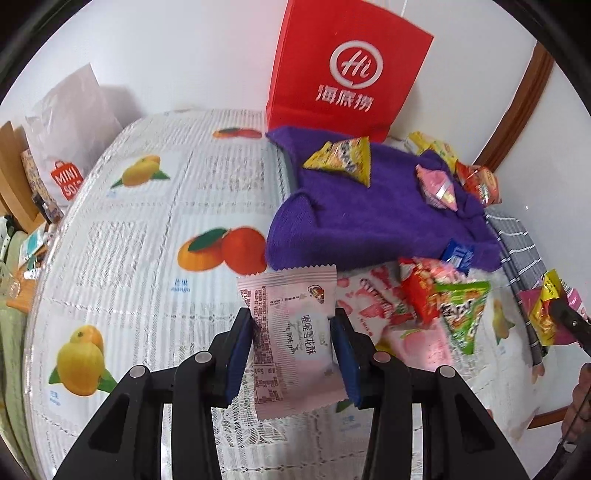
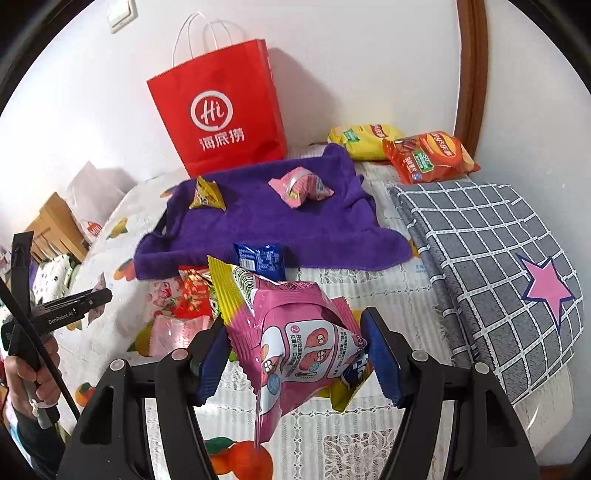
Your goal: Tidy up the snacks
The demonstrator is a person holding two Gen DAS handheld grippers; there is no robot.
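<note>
Pink packets in both tongs

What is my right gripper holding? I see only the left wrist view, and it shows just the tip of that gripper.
Observer: The right gripper is shut on a pink snack bag, with a yellow packet against it.
Operator: Is the grey cloth plain?
Observer: No, the grey checked cloth carries a pink star.
Operator: Does the red bag have handles?
Observer: Yes, the red paper bag has white string handles.
</note>
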